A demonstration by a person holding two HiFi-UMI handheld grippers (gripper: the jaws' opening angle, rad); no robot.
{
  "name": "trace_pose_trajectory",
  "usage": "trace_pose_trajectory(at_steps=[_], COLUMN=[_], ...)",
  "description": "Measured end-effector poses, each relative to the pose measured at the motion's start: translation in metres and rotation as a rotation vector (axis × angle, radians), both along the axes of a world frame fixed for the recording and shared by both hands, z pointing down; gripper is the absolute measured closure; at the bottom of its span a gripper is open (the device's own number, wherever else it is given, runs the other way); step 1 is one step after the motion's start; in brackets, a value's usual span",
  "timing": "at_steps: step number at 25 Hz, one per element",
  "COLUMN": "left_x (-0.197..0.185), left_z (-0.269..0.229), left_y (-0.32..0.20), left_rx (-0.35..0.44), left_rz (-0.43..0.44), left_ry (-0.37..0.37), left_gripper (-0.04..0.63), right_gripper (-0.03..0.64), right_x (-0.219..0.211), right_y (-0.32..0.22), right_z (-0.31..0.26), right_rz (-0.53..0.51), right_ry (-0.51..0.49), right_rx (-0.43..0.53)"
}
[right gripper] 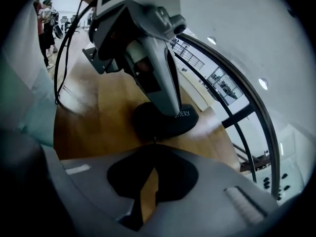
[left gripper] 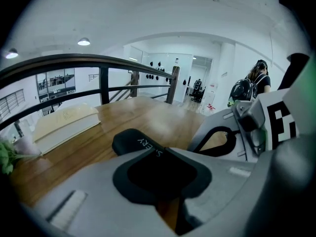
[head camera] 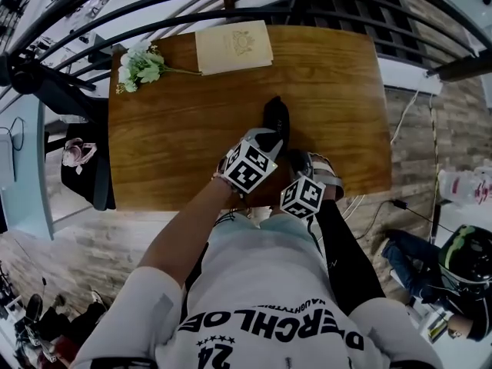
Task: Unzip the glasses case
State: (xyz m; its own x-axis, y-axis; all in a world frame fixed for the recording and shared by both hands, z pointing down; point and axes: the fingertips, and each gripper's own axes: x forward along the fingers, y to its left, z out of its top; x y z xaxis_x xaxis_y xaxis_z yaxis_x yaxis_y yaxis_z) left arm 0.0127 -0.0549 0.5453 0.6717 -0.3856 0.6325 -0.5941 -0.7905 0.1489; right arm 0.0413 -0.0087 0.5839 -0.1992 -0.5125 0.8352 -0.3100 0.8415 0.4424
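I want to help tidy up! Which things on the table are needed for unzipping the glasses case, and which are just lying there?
For the job: black glasses case, its zip pull, left tongs shut and pressing on the case, right tongs shut, apparently on the zip pull.
Just lying about: cream book, white flowers.

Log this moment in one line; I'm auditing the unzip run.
left tongs: shut, tips on glasses case | right tongs: shut on zipper pull

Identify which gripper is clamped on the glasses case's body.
The left gripper: its jaws pinch the black glasses case, whereas the right gripper is shut beside the case, not around it.
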Motion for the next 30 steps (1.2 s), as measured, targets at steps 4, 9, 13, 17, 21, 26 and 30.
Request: trace_pose_trajectory(at_steps=[4,9,13,17,21,26,30], left_x=[0.002,0.003,0.004,0.002,0.002,0.003,0.002], left_z=[0.001,0.001,0.001,0.001,0.001,0.002,0.004], left_y=[0.000,-0.002,-0.002,-0.003,-0.003,-0.004,-0.005], left_rx=[0.007,-0.001,-0.004,-0.018,-0.032,-0.056,-0.057], left_rz=[0.017,0.008,0.003,-0.002,-0.002,-0.001,-0.023], left_ry=[-0.026,-0.033,-0.036,-0.023,-0.020,-0.006,0.010], left_gripper=[0.537,0.537,0.537,0.540,0.541,0.543,0.546], right_gripper=[0.588,0.586,0.586,0.586,0.581,0.590,0.589], right_x=[0.001,0.005,0.014,0.015,0.013,0.020,0.022], right_y=[-0.003,-0.011,-0.022,-0.030,-0.038,-0.098,-0.124], right_z=[0.000,0.002,0.004,0.005,0.006,-0.028,-0.054], right_rz=[-0.022,0.002,0.070,0.090,0.083,0.150,0.050], right_ry=[-0.017,-0.025,-0.027,-0.031,-0.023,-0.095,-0.168], right_rx=[-0.038,-0.059,-0.040,-0.031,-0.011,0.091,0.075])
